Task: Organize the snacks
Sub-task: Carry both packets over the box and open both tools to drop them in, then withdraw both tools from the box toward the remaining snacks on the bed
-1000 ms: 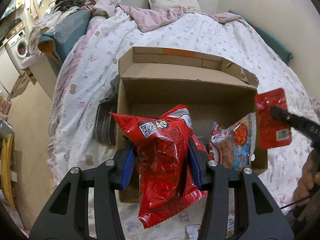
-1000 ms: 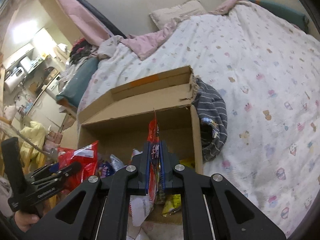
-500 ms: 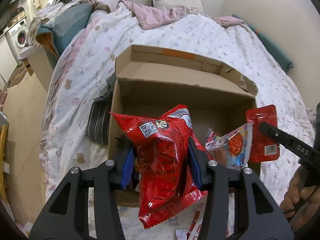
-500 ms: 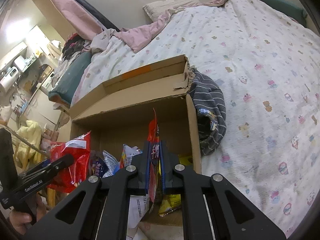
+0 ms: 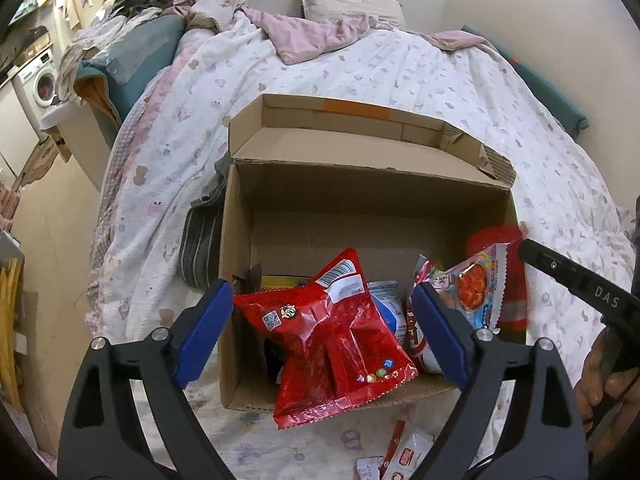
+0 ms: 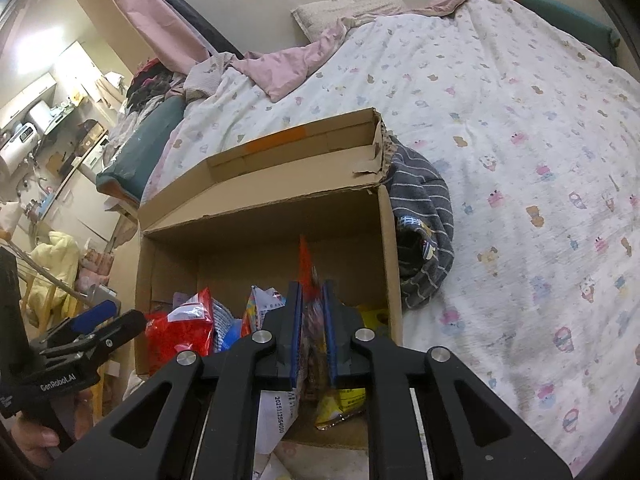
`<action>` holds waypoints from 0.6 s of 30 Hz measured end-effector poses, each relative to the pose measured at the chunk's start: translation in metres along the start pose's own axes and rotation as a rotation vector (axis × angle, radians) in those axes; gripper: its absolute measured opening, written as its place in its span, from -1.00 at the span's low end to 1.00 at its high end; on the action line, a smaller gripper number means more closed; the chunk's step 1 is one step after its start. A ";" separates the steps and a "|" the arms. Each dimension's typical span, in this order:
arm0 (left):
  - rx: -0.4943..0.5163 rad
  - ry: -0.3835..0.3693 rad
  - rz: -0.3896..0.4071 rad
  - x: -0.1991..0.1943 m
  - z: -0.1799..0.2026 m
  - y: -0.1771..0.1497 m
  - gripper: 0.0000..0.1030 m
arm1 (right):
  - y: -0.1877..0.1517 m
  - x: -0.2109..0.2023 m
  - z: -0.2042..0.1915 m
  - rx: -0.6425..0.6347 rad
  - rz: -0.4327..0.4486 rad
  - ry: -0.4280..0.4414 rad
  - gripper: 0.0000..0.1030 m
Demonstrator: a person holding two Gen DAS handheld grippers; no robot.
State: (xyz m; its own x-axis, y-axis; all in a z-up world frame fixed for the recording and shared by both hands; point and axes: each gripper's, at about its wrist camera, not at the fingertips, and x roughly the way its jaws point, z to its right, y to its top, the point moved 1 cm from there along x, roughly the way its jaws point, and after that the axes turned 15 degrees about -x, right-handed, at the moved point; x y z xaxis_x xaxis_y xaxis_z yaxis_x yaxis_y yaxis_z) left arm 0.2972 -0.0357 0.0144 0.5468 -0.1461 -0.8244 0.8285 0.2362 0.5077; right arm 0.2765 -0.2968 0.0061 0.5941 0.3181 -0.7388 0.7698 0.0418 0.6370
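Brown corrugated cardboard box sits open-topped on the bed's white quilt with small cartoon prints, its long flap folded back toward the pillows. A grey striped garment is bunched against one outer wall of the box.

From the left wrist view, the left gripper has its 2 blue-padded fingers spread wide apart, gripping nothing. Between them lies a crinkled red foil snack bag with a white barcode label and a QR code, resting tilted on the near edge of the box, its lower seam hanging over the front wall and its top inside. Neither pad appears to touch it. Beside it in the box are a blue-and-white packet and a pale pink packet printed with a red snack picture, both standing against the right side. On the quilt in front of the box lies a small red-and-white sachet.

From the right wrist view, the right gripper is pinched together on a thin red snack packet, held upright edge-on above the box's right half; the packet looks motion-blurred. Below it lie a yellow packet and a white wrapper with printed digits.
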 end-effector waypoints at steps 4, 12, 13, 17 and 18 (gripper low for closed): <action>0.000 0.002 0.000 0.000 0.000 0.000 0.73 | 0.002 -0.002 0.000 0.008 0.018 -0.004 -0.74; -0.007 0.001 -0.004 0.002 -0.002 -0.001 0.73 | 0.004 -0.011 0.008 0.055 0.059 -0.001 0.08; -0.008 0.001 -0.004 0.002 -0.002 -0.001 0.73 | 0.004 -0.011 0.008 0.056 0.057 -0.001 0.08; -0.003 0.004 -0.006 0.003 -0.003 -0.002 0.73 | 0.003 -0.012 0.010 0.059 0.056 0.005 0.08; -0.003 0.003 -0.006 0.003 -0.002 -0.002 0.73 | 0.001 -0.013 0.010 0.053 0.051 0.002 0.08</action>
State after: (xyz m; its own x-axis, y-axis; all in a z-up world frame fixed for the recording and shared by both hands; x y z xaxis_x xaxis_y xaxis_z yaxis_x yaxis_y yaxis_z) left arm 0.2968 -0.0345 0.0106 0.5414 -0.1447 -0.8282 0.8314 0.2386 0.5018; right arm 0.2721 -0.3100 0.0147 0.6327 0.3204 -0.7051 0.7496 -0.0247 0.6614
